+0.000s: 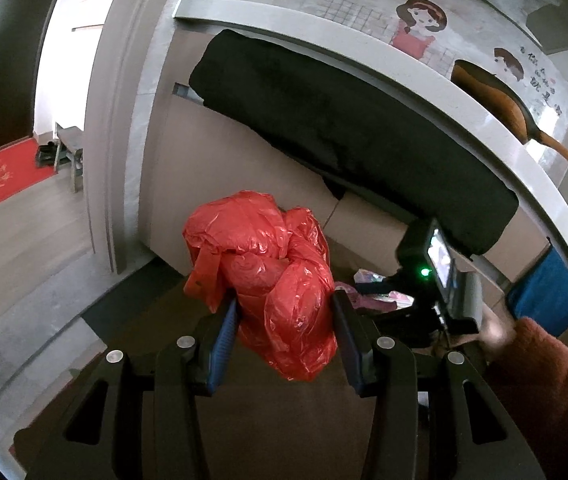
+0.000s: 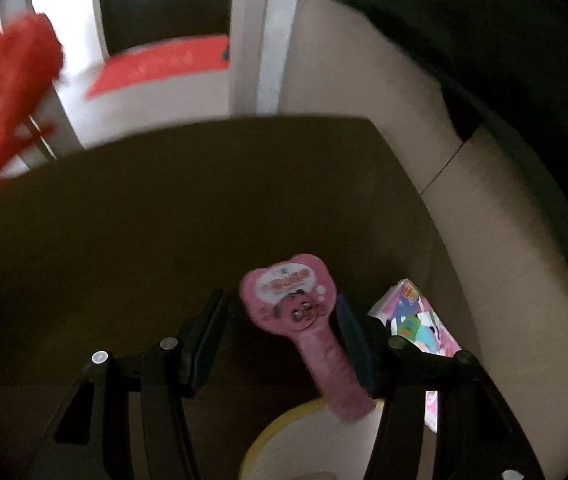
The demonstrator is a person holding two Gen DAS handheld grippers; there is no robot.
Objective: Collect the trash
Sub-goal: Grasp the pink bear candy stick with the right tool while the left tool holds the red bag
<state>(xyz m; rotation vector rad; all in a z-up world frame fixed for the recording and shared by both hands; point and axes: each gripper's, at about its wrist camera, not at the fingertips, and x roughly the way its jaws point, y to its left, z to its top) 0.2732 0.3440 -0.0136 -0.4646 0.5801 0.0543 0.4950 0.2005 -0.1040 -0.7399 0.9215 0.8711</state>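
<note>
Brown table (image 2: pixel 123 240): left gripper (image 1: pixel 284 308) apparently pinching red bag (image 1: pixel 271 272).

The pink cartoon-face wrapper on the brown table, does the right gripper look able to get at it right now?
Probably yes. The pink cartoon-face wrapper lies between the open fingers of the right gripper, with nothing over it. The colourful printed packet sits outside the right finger, apart from it. The view is blurred, so contact is unclear.

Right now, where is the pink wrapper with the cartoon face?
In the right wrist view, the pink wrapper lies on the brown table between the open fingers of the right gripper, nearer the right finger, with a colourful packet just to its right.
</note>
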